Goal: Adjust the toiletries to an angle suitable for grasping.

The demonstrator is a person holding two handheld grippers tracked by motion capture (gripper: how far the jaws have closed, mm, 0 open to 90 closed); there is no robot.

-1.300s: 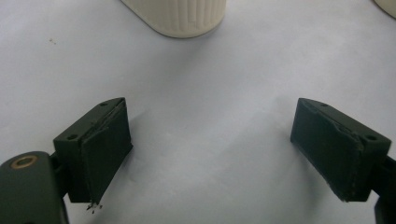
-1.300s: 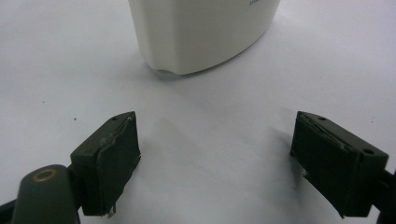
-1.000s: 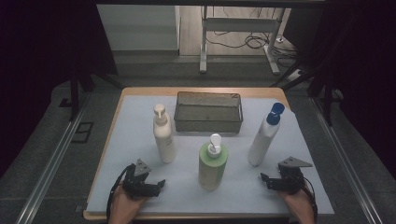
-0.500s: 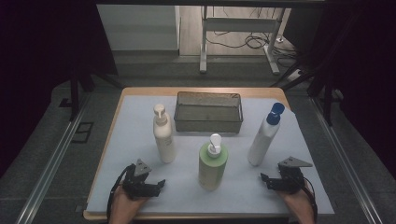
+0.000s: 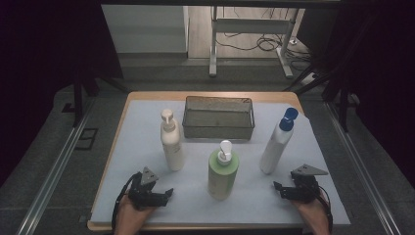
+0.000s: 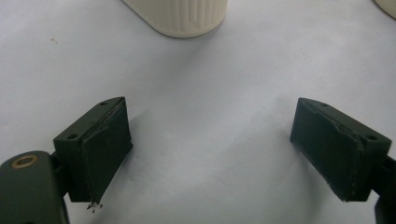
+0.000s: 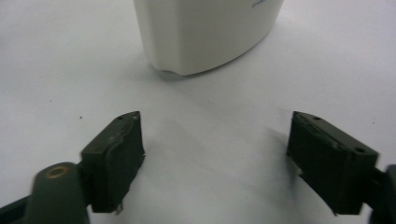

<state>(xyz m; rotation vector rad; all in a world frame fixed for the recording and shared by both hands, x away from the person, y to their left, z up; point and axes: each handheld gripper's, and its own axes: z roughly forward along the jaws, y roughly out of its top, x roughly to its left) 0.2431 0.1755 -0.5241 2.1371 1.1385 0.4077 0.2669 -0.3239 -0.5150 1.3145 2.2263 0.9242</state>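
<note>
Near right gripper, tilted blue-capped bottle

three bottles, one wire basket, two grippers

In the left gripper view, the picture's top edge cuts off the cream bottle above its base; the right gripper view likewise crops the white bottle.

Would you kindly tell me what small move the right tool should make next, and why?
Probably ease the right tool forward toward the blue-capped bottle. Its jaws stand apart with nothing between them, having just closed a little, and the bottle's white base stands upright just ahead on the white mat, untouched.
</note>
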